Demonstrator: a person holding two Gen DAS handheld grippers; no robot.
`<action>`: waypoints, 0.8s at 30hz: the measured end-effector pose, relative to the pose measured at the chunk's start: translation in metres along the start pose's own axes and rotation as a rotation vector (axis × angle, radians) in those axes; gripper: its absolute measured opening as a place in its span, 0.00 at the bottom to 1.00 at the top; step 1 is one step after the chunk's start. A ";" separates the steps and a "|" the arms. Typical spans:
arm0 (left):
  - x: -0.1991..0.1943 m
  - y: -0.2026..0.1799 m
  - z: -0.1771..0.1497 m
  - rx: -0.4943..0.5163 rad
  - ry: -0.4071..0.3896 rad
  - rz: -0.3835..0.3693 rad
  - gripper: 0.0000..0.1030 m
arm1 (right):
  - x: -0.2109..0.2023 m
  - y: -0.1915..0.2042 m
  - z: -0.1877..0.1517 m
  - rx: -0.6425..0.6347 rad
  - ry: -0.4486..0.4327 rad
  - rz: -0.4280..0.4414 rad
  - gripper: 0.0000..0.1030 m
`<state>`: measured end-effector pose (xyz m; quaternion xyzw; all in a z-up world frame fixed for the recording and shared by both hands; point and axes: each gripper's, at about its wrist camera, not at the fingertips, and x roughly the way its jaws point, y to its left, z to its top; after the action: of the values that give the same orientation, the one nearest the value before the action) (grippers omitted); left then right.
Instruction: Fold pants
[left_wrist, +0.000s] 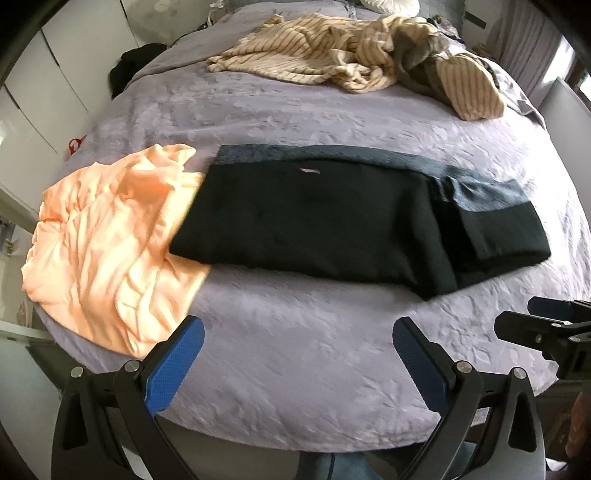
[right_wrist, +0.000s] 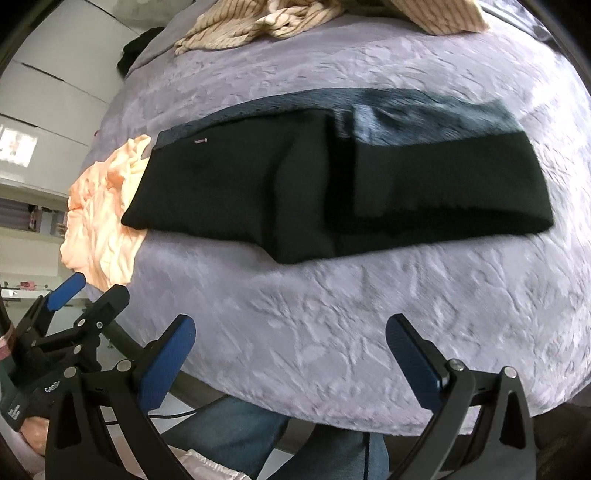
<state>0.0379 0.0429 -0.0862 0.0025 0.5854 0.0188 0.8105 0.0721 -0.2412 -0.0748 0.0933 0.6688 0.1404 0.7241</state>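
Dark pants (left_wrist: 332, 221) lie flat and folded lengthwise across the grey bedspread (left_wrist: 295, 369), with a grey fuzzy inner side showing along the far edge; they also show in the right wrist view (right_wrist: 332, 184). My left gripper (left_wrist: 297, 332) is open and empty, held above the bed's near edge, short of the pants. My right gripper (right_wrist: 290, 332) is open and empty, also in front of the pants. The right gripper shows at the right edge of the left wrist view (left_wrist: 546, 321). The left gripper shows at the lower left of the right wrist view (right_wrist: 92, 291).
An orange garment (left_wrist: 110, 251) lies crumpled at the left, its edge under the pants. A striped beige pile (left_wrist: 351, 62) lies at the far side of the bed. A black item (left_wrist: 129, 66) sits at the far left edge. White cupboards (left_wrist: 44, 74) stand to the left.
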 end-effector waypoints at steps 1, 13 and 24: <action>0.003 0.006 0.003 -0.002 0.003 -0.001 1.00 | 0.003 0.004 0.003 0.000 0.002 -0.002 1.00; 0.052 0.037 0.025 -0.019 0.109 -0.062 1.00 | 0.036 0.036 0.032 0.000 0.060 -0.068 1.00; 0.073 0.010 0.030 -0.050 0.162 -0.084 1.00 | 0.036 -0.004 0.032 0.040 0.105 -0.128 1.00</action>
<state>0.0887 0.0563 -0.1461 -0.0438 0.6480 -0.0004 0.7604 0.1064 -0.2315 -0.1075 0.0572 0.7132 0.0851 0.6934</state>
